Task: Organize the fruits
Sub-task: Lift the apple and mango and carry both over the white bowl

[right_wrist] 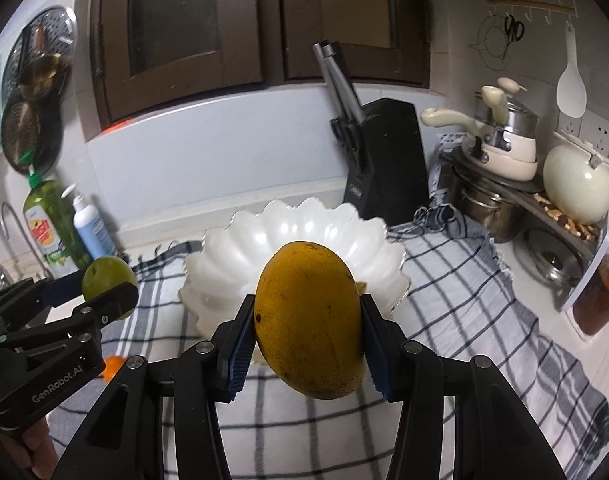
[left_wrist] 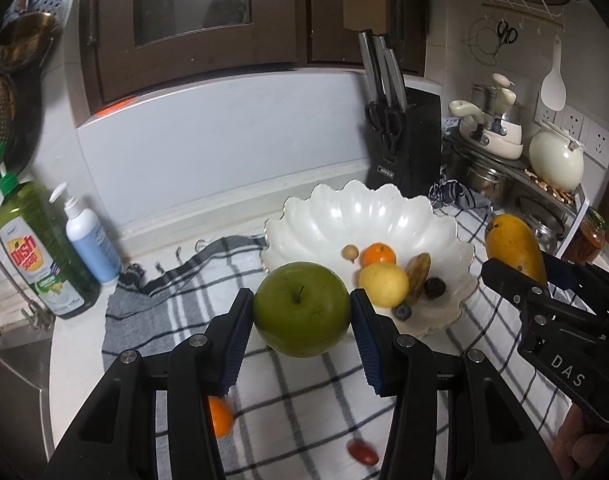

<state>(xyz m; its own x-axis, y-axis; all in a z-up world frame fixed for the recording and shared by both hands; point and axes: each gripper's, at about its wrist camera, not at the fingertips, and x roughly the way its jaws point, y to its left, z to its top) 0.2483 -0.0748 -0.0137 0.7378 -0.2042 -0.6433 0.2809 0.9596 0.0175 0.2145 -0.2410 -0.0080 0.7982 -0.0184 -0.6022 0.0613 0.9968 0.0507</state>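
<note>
The left gripper (left_wrist: 302,314) is clamped on a green apple (left_wrist: 302,309), blue pads pressing its two sides, held clear above the surface. The right gripper (right_wrist: 307,334) grips a mango (right_wrist: 309,320) the same way, fingers level and pointing forward. Both grippers sit side by side, near each other, each visible at the edge of the other's view.

left gripper (left_wrist: 302,320): black, blue ribbed jaws, silver screws | right gripper (right_wrist: 307,332): same, "DAS" marking
</note>
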